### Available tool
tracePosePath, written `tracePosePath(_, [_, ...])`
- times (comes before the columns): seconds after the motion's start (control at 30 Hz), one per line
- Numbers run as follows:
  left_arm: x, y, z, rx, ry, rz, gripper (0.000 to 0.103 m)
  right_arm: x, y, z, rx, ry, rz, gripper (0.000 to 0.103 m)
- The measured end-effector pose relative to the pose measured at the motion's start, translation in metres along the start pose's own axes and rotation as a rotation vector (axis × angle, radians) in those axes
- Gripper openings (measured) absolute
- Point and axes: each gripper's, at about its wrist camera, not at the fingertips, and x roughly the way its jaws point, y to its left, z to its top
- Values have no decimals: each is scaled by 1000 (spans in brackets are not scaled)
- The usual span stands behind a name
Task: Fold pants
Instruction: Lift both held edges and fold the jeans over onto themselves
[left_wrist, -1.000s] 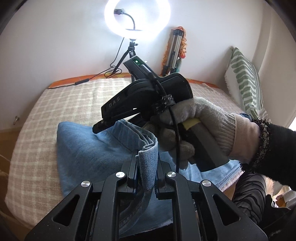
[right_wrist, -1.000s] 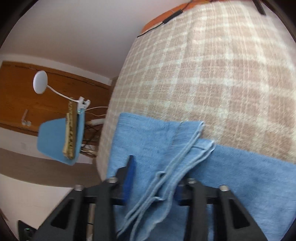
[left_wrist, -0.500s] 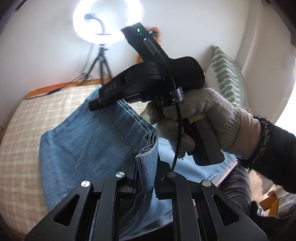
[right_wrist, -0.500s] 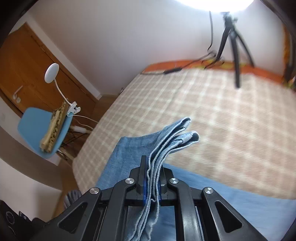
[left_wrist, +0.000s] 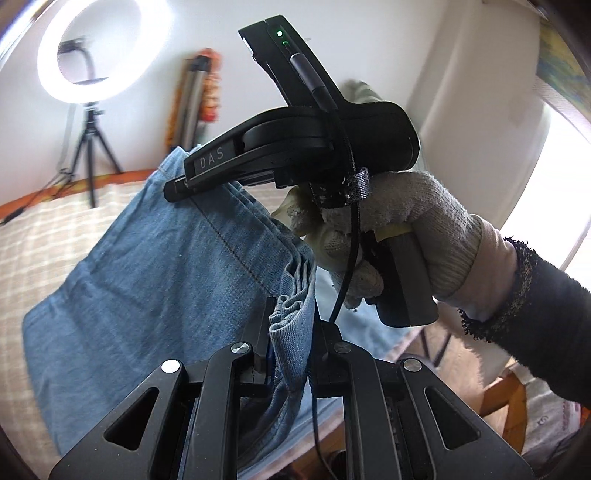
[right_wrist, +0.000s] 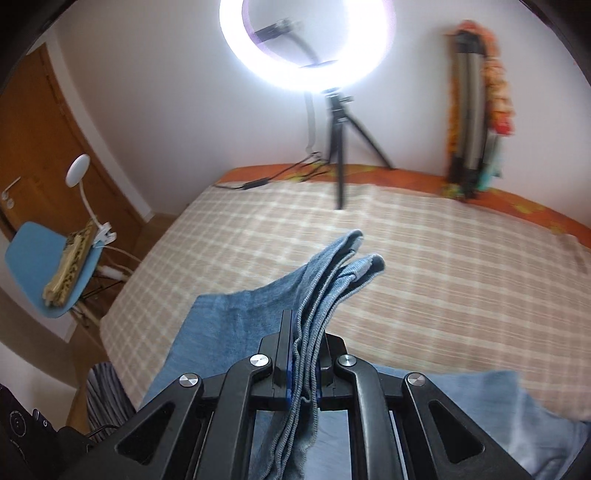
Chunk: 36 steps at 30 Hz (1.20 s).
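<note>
Light blue denim pants (left_wrist: 147, 280) hang lifted above a bed with a beige checked cover (left_wrist: 33, 243). My left gripper (left_wrist: 291, 325) is shut on a bunched edge of the pants at the bottom of the left wrist view. In the same view a gloved hand (left_wrist: 402, 225) holds the right gripper's black body, whose tip pinches the pants' far corner. In the right wrist view my right gripper (right_wrist: 303, 354) is shut on several stacked layers of the pants (right_wrist: 325, 280), whose ends stick up past the fingers. The rest of the pants trails down toward the bed's near edge.
A lit ring light on a black tripod (right_wrist: 340, 140) stands at the bed's far side, with cables beside it. A folded tripod with orange cloth (right_wrist: 476, 110) leans on the wall. A blue chair (right_wrist: 48, 266) and a wooden door are at the left.
The right gripper closed on the stacked pant layers and rose with them. Both grippers lifted the denim off the bed and swung it across; the ring light shifted in both views.
</note>
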Motion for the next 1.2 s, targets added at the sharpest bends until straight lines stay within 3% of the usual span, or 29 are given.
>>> tracePosePath(0.63, [108,-100,37,88,116,-224,11,-98,-134,-49,119,-20,-223,5])
tracePosePath(1.2, [192,-171,30,173,226,-302,11,-135,-245,-112,252,13,-332,5])
